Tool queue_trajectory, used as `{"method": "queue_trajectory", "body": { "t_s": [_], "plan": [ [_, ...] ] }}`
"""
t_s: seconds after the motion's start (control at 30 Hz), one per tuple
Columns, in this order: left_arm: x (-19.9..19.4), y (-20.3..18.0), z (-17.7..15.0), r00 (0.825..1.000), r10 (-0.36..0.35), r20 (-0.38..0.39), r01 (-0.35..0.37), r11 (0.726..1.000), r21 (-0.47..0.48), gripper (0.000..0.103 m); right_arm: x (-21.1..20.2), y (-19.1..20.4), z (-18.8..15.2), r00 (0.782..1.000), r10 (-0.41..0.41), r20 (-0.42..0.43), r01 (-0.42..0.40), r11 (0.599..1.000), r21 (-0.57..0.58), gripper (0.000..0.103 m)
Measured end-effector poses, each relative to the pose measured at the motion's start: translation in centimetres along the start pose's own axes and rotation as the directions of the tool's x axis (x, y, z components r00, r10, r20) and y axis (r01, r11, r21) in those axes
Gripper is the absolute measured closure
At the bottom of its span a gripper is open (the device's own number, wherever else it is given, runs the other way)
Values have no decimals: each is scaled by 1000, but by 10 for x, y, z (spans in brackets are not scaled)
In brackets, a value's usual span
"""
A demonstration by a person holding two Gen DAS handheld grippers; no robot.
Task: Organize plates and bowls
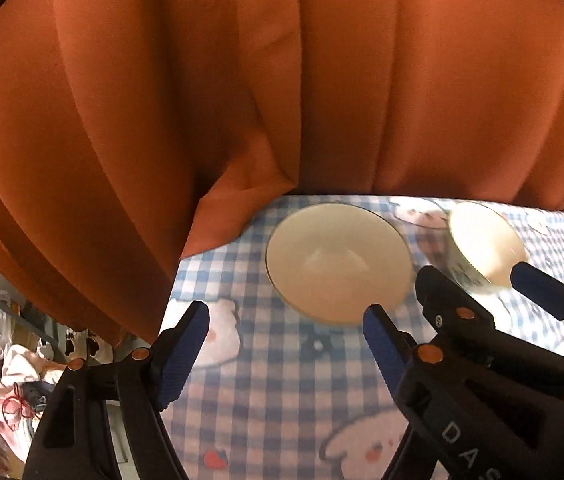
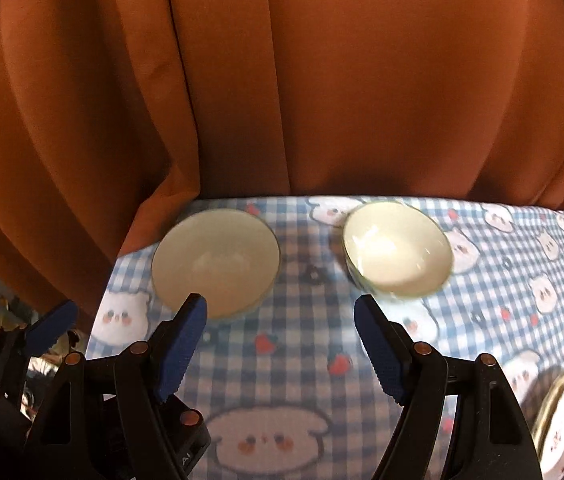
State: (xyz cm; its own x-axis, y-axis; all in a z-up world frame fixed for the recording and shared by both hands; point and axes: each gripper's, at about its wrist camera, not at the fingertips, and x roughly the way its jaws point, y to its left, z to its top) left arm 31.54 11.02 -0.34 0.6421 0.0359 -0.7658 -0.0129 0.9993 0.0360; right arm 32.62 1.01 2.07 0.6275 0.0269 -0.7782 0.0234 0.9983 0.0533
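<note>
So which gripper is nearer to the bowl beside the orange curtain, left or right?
Left. The left gripper is open right in front of that bowl; the right gripper, also open, faces the gap between the two bowls.

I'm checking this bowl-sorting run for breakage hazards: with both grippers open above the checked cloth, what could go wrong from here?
1. The left bowl sits near the table's far left corner, beside the orange curtain; a push could slide it off.
2. The left gripper and right gripper are close together, so they might collide.
3. The plate lies near the table's right edge, by the right gripper; a swing might knock it.
</note>
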Motion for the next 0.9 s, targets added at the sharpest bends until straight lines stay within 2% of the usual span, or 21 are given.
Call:
{"method": "queue_trajectory", "body": {
  "t_s": [0.13, 0.23, 0.3, 0.6, 0.67, 0.73, 0.83, 0.9],
  "plan": [
    [23, 1, 14, 1000, 13, 4, -13, 1000, -1, 23, 28, 1, 17, 1000, 2, -9, -2, 1000, 6, 24],
    [39, 4, 22, 1000, 22, 2, -22, 1000, -6, 32, 48, 2, 24, 1000, 9, -11, -9, 1000, 14, 25],
    [51, 4, 26, 999, 34, -2, -34, 999, -5, 37, 60, 3, 29, 1000, 17, -23, -16, 1000, 11, 35],
    [89, 3, 30, 998, 29, -56, -30, 999, -15, 61, 103, 0, 33, 997, 45, -69, -44, 999, 23, 53],
    [93, 3, 30, 997, 31, -64, -32, 999, -12, 64, 110, 0, 33, 996, 47, -82, -45, 999, 24, 61],
    [96, 2, 31, 997, 32, -66, -33, 999, -10, 71, 116, -1, 32, 994, 55, -90, -52, 998, 30, 62],
    [98, 1, 34, 997, 40, -65, -40, 999, -6, 77, 122, -3, 33, 994, 58, -91, -55, 998, 36, 75],
    [100, 2, 34, 996, 56, -66, -57, 998, -15, 80, 123, -2, 34, 993, 73, -91, -70, 997, 39, 78]
  ]
}}
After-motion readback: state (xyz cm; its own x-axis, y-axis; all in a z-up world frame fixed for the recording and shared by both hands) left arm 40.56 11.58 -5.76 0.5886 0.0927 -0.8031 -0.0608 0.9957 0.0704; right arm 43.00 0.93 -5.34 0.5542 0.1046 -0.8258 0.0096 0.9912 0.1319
